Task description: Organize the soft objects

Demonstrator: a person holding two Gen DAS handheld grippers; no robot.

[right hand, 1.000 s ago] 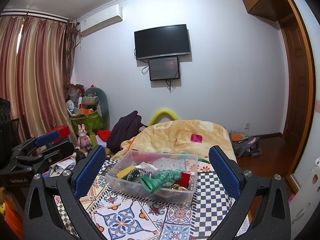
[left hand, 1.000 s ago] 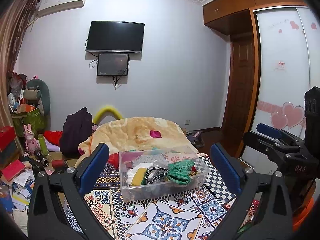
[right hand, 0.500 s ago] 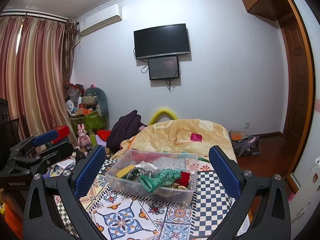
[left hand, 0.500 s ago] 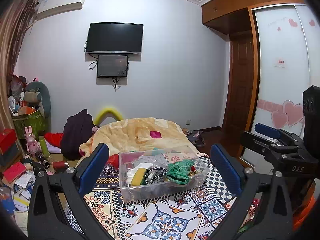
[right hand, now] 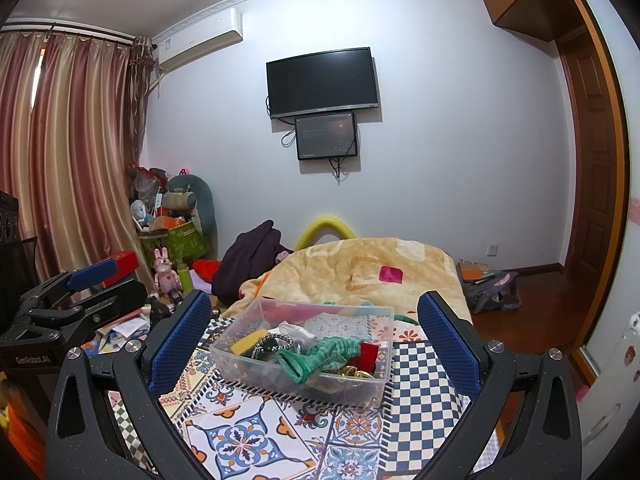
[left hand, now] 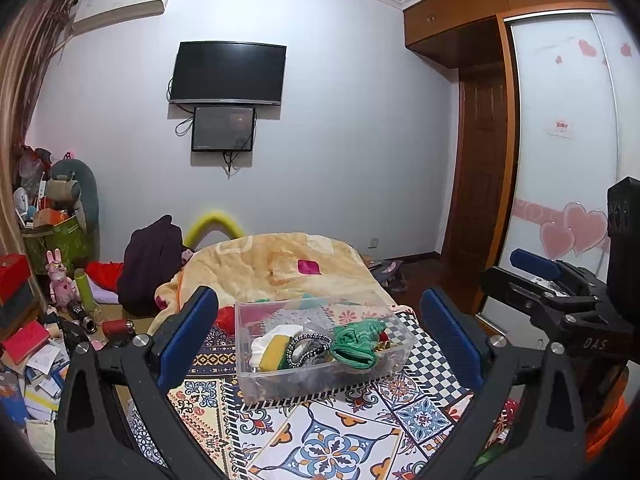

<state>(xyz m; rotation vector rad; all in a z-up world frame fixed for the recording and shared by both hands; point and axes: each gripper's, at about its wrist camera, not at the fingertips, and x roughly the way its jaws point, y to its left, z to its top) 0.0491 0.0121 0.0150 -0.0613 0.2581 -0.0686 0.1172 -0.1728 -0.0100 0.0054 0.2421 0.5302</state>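
Observation:
A clear plastic bin stands on a patterned tablecloth. It holds soft things: a green knitted piece, a yellow sponge, a black-and-white braided band, a white cloth and a red item. My left gripper is open and empty, held before the bin. My right gripper is open and empty too, framing the bin. Each gripper shows at the edge of the other's view.
Behind the table lies a bed with a yellow blanket and a dark garment. Cluttered toys, boxes and papers fill the floor at left. A wardrobe with sliding doors stands at right.
Both views have shifted only slightly; the grippers stay open and the bin and its contents have not moved.

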